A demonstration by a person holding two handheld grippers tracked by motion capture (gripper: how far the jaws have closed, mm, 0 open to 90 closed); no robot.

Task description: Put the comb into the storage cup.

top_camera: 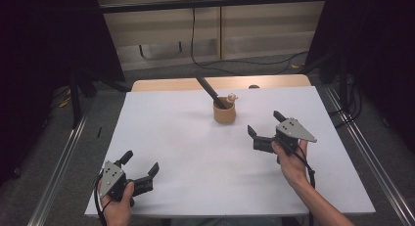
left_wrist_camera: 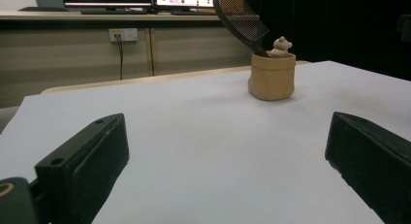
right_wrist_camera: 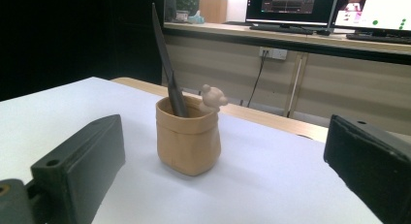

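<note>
Tan cup looks light, soft-walled, tippable; its black comb offers the best hold. Both grippers' fingers are spread, empty.

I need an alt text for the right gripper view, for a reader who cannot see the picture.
A tan cup with a small bear figure on its rim stands on a white table, holding a dark comb that leans up and left. The open right tool frames it with two black jaws, which do not touch it.
</note>
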